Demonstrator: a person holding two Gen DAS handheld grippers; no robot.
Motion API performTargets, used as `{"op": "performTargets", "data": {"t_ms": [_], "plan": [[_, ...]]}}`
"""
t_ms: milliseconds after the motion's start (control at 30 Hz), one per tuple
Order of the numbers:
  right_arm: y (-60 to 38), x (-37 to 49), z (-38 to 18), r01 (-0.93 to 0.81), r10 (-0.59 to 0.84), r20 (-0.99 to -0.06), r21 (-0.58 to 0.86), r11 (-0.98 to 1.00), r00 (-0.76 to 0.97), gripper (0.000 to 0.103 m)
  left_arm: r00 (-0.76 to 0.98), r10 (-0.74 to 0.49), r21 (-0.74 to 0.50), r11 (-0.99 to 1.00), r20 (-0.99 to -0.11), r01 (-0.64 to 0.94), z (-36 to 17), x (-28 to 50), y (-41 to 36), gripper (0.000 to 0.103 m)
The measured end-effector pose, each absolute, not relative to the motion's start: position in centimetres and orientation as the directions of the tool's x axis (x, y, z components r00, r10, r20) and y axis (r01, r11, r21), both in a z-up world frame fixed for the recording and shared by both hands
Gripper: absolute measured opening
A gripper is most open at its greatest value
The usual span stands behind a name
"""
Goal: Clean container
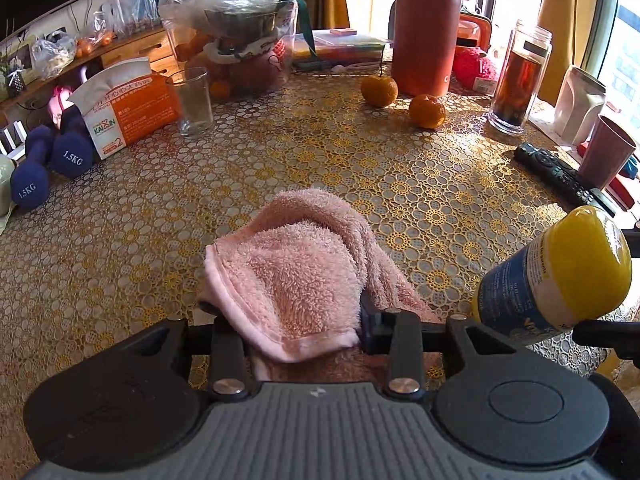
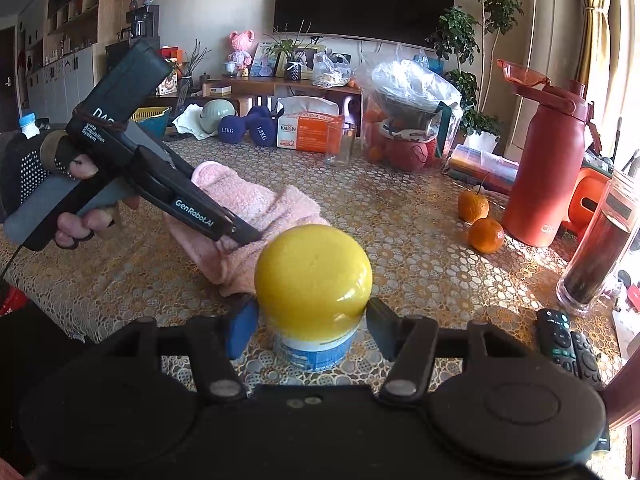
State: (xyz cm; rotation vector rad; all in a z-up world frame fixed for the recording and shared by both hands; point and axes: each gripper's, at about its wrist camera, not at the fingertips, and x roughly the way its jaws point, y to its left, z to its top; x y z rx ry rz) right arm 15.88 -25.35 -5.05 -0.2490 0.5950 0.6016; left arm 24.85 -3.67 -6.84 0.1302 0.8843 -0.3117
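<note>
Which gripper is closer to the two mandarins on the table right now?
Right. The right gripper, shut on the yellow-capped bottle, sits nearer the mandarins. The left gripper, holding the pink towel, is farther across the table.

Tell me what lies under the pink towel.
The fluffy pink towel, held in the left claw, hangs over the gold floral lace tablecloth. Whatever lies beneath its folds is covered.
</note>
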Motion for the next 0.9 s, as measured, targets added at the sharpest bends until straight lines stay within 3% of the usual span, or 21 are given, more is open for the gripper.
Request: {"op": "performTargets", "data": {"t_ms": [167, 300, 567, 700, 900], "plan": [[-24.6, 16.6, -4.8, -0.573, 0.433, -0.608, -0.044, 0.818, 0.665, 0.059, 0.586, -0.221, -0.038, 0.951, -0.78, 0.308, -7.0, 25.1, -3.5, 0.042], [-23.8, 17.3, -4.6, -0.557, 0.41, -0.62, -0.053, 0.829, 0.668, 0.06, 0.591, -0.215, -0.034, 0.953, -0.777, 0.302, -7.3, 25.2, -3.6, 0.055], [-23.4, 17.9, -4.5, -0.531, 0.388, -0.632, -0.044, 0.846, 0.671, 0.064, 0.609, -0.206, -0.039, 0.96, -0.766, 0.276, -7.4, 24.6, -2.9, 0.07], [-23.7, 17.7, -4.3, -0.513, 0.384, -0.623, -0.032, 0.858, 0.681, 0.071, 0.619, -0.202, -0.051, 0.966, -0.759, 0.252, -7.2, 24.1, -2.4, 0.079], [-24.4, 16.6, -3.4, -0.502, 0.405, -0.592, 0.001, 0.865, 0.697, 0.081, 0.645, -0.198, -0.045, 0.968, -0.738, 0.245, -6.2, 22.2, -2.1, 0.083]]}}
